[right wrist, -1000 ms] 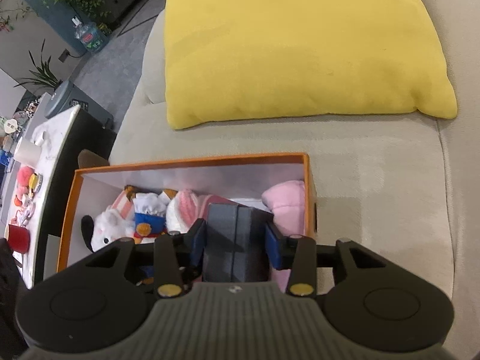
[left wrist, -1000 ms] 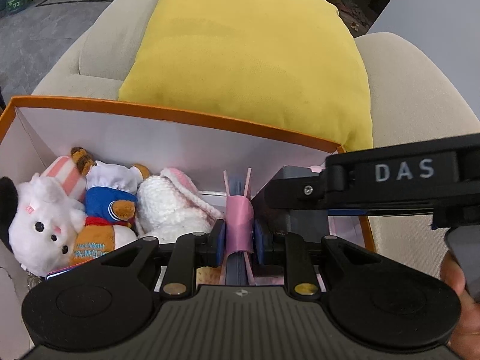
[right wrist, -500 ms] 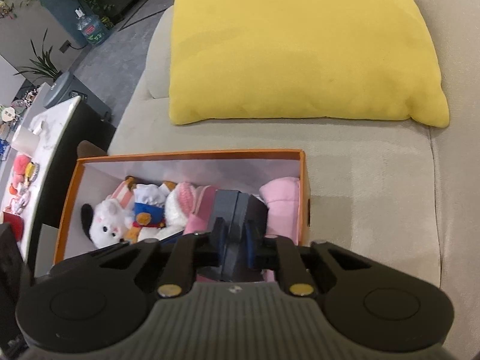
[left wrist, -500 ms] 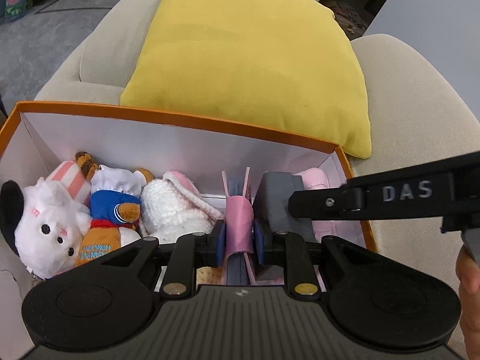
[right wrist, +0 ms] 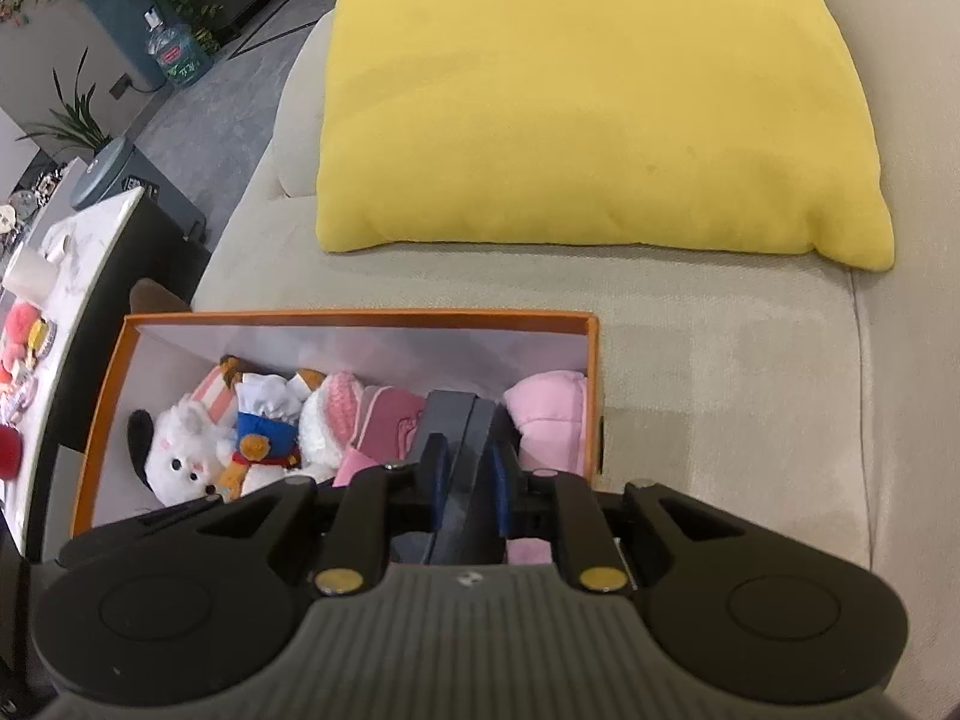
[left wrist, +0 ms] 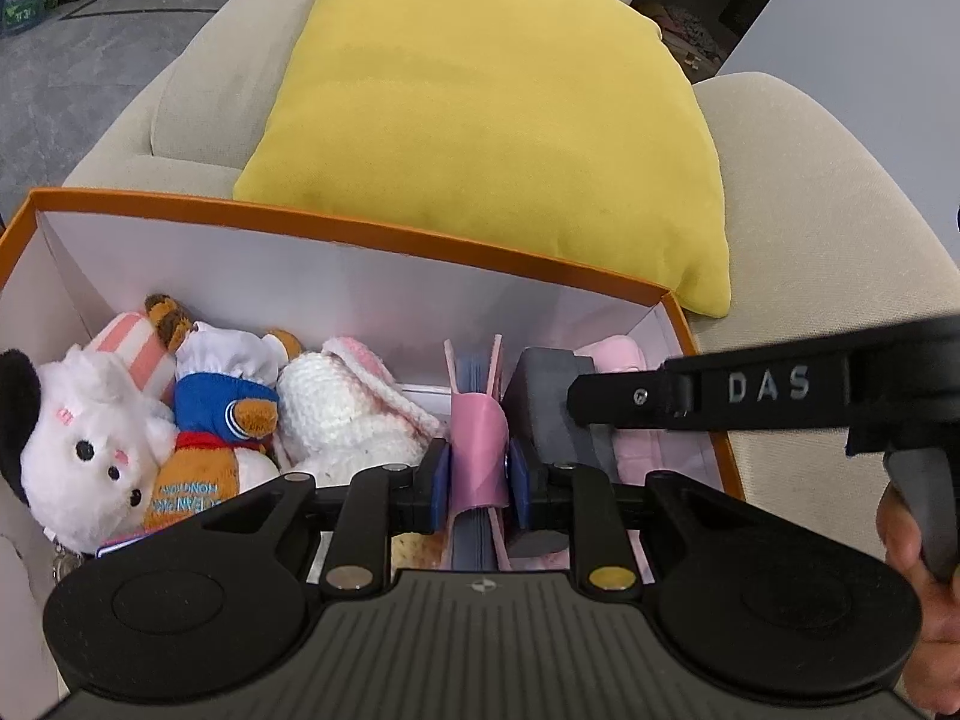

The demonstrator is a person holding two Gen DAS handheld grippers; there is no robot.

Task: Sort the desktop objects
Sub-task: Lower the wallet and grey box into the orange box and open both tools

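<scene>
- Sofa [right wrist: 720, 390] seat, beige, carries orange box [right wrist: 360, 318]; yellow cushion [right wrist: 588, 96] behind.
- Pink notebook [left wrist: 477, 438]: upright in box beside plush toys [left wrist: 90, 444], probably held to keep it standing; left gripper [left wrist: 478, 471] jaws clamped on its spine.
- Grey case [right wrist: 465, 456]: upright between notebook and pink pouch [right wrist: 549, 408]; right gripper [right wrist: 468, 474] jaws have just been closing, now pinching its thin edge, likely to slot it in.

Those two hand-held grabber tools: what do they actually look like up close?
Both are black plastic. The left gripper has a ribbed grey-black body, two round discs at its sides, brass-coloured pivot pins on angled link arms, and dark blue pads. The right gripper is built the same; seen side-on from the left wrist camera, its arm bears raised grey letters "DAS" and a small screw.
</scene>
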